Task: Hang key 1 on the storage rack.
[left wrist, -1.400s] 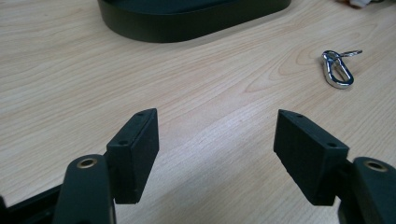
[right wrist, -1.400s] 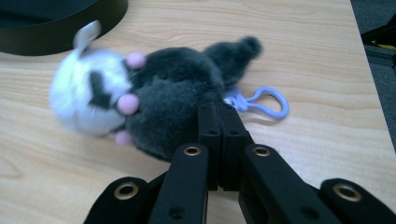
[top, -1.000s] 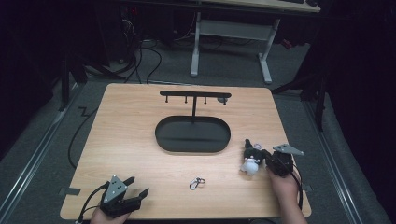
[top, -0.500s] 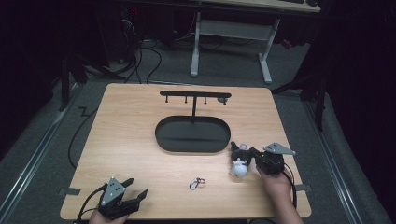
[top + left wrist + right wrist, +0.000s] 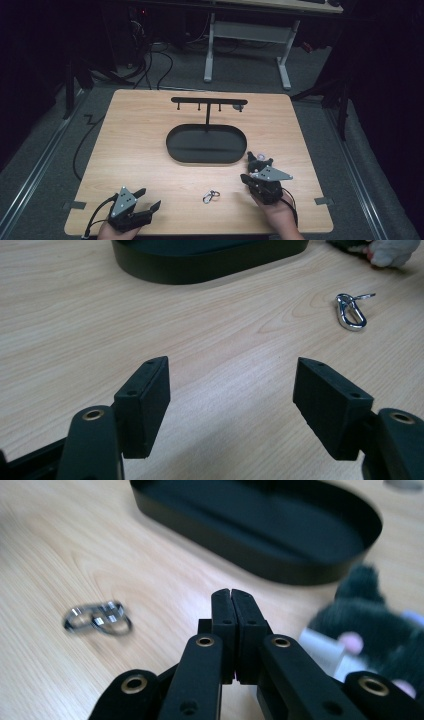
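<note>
Plush toy sits just right of my right gripper, touching its side — jaws pressed together w/ a thin pink sliver between them; can't tell what it is. Black oval tray lies ahead of that gripper, nothing inside it. Carabiner rests on the table to its left. My left gripper has jaws wide apart over bare wood — carabiner ahead-right, well apart.
</note>
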A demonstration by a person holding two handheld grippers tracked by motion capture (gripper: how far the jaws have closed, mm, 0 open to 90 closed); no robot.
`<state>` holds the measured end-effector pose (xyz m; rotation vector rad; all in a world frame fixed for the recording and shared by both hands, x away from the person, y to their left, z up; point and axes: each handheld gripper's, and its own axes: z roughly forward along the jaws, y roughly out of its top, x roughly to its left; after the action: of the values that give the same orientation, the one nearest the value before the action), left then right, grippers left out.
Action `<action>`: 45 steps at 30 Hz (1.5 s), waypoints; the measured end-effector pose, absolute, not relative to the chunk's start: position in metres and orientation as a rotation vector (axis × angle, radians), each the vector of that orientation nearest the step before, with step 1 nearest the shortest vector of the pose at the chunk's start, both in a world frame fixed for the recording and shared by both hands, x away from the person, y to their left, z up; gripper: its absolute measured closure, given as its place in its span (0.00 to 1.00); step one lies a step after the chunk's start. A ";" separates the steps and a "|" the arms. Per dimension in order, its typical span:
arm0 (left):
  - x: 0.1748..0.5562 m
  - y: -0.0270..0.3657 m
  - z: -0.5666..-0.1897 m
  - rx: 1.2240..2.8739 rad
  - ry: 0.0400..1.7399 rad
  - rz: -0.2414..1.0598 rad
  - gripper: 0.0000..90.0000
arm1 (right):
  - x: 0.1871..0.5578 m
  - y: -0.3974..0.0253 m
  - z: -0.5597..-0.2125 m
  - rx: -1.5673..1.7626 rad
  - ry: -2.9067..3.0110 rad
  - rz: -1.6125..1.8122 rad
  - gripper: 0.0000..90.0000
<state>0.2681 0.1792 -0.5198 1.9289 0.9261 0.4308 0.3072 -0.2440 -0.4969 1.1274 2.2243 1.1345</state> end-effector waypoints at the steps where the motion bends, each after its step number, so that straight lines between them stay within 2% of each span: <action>1: 0.269 0.178 -0.519 1.930 0.919 0.429 0.35 | 0.308 -0.245 -0.499 1.133 2.229 1.125 1.00; 14: 0.288 0.158 -0.516 1.946 0.841 0.379 0.35 | 0.290 -0.284 -0.507 1.284 2.149 1.074 0.99; 24: 0.300 0.145 -0.512 1.953 0.799 0.366 0.35 | 0.267 -0.310 -0.494 1.310 2.024 1.098 0.92; 27: 0.302 0.150 -0.507 1.949 0.813 0.370 0.35 | 0.268 -0.326 -0.500 1.375 1.993 1.035 0.85; 30: 0.303 0.160 -0.506 1.985 0.827 0.377 0.35 | 0.269 -0.331 -0.503 1.409 1.987 1.006 0.83; 31: 0.300 0.167 -0.507 2.003 0.838 0.404 0.35 | 0.271 -0.335 -0.506 1.437 1.984 0.994 0.79; 36: 0.295 0.179 -0.517 1.979 0.885 0.421 0.35 | 0.274 -0.338 -0.510 1.461 1.984 0.954 0.72; 37: 0.296 0.181 -0.517 1.988 0.883 0.429 0.34 | 0.274 -0.338 -0.510 1.467 1.986 0.942 0.68; 39: 0.295 0.183 -0.516 1.995 0.876 0.442 0.34 | 0.275 -0.338 -0.510 1.468 1.991 0.938 0.66; 42: 0.295 0.190 -0.518 1.970 0.887 0.423 0.34 | 0.283 -0.334 -0.510 1.511 2.058 0.877 0.54; 45: 0.295 0.190 -0.519 1.967 0.885 0.416 0.34 | 0.285 -0.331 -0.510 1.526 2.078 0.843 0.50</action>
<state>0.2948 0.1902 -0.5191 1.9670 0.8846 0.4164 0.2854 -0.3314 -0.5095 1.5264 2.0779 0.8428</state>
